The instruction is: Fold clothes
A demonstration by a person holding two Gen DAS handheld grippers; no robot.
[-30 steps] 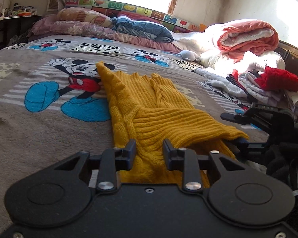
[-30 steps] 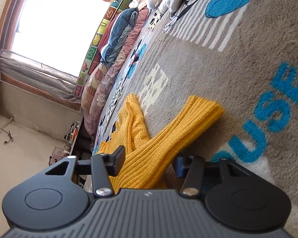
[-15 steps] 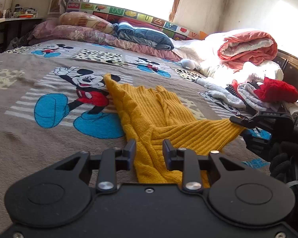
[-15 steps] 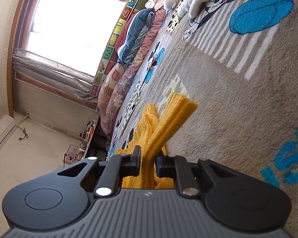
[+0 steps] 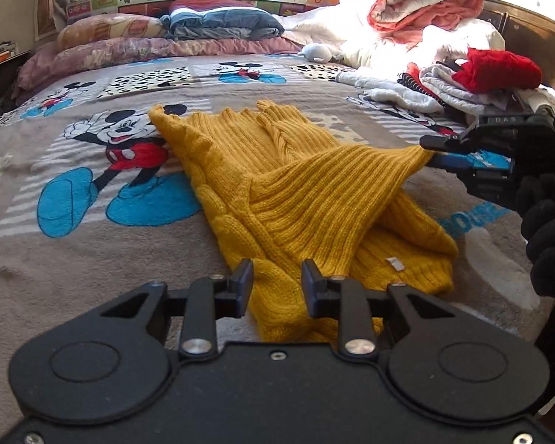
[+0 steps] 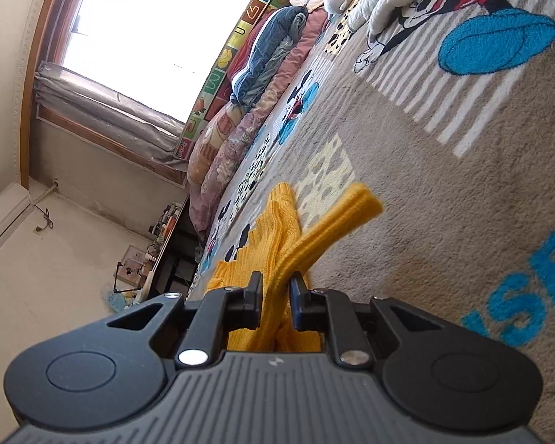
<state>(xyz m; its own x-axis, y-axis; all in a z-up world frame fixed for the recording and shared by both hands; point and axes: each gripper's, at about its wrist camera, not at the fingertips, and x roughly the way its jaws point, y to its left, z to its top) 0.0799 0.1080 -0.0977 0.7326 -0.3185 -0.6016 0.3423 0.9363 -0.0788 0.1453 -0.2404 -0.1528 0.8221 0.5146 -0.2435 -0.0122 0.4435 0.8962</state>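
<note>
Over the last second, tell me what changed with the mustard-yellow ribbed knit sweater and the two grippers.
The right gripper closed on the mustard-yellow ribbed knit sweater's sleeve and lifted its cuff off the grey cartoon-mouse blanket; its jaws have just eased open slightly, sleeve still between them. The left gripper stayed as it was, around the sweater's near edge.

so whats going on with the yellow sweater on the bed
A person is folding a mustard yellow sweater on a bed covered with a cartoon mouse blanket. The right claw is shut on the sleeve cuff and holds it lifted off the blanket; its jaws just loosened slightly. The left claw hovers over the sweater's near edge, its jaws apart and not pinching it.
</note>
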